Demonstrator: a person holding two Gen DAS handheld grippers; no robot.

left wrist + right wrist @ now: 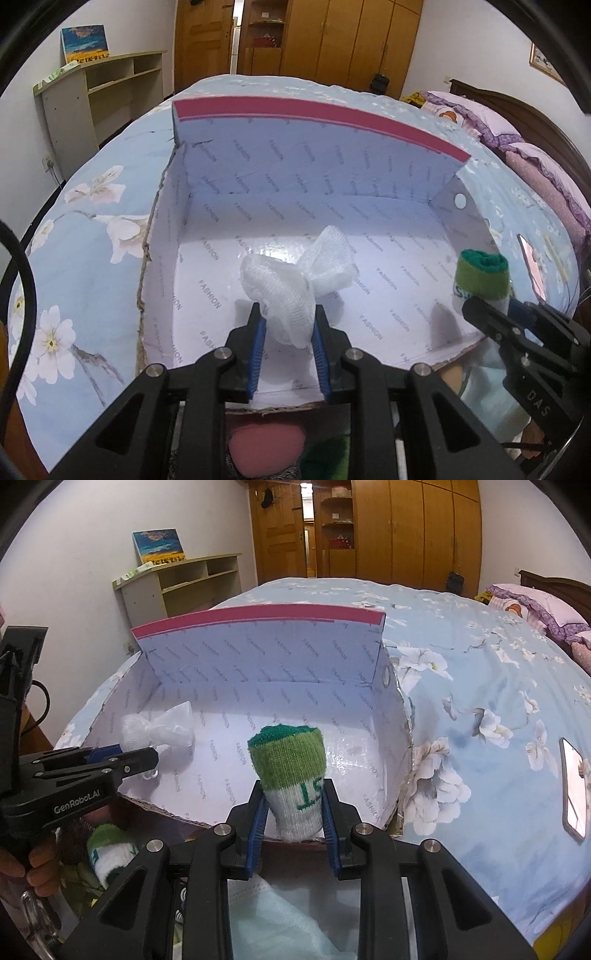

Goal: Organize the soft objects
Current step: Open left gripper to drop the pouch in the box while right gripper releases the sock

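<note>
— Black fingers with blue pads are filling the near edge of both views. What is each carrying?

— On the left, the left gripper is clamping a white mesh bundle over the open box, near its front wall. Meanwhile the right gripper is squeezing a rolled green-and-white sock, standing upright.

— Which is going down first?

— Probably either; both are hanging just above the box floor, bundle left, sock right, well apart.
</note>
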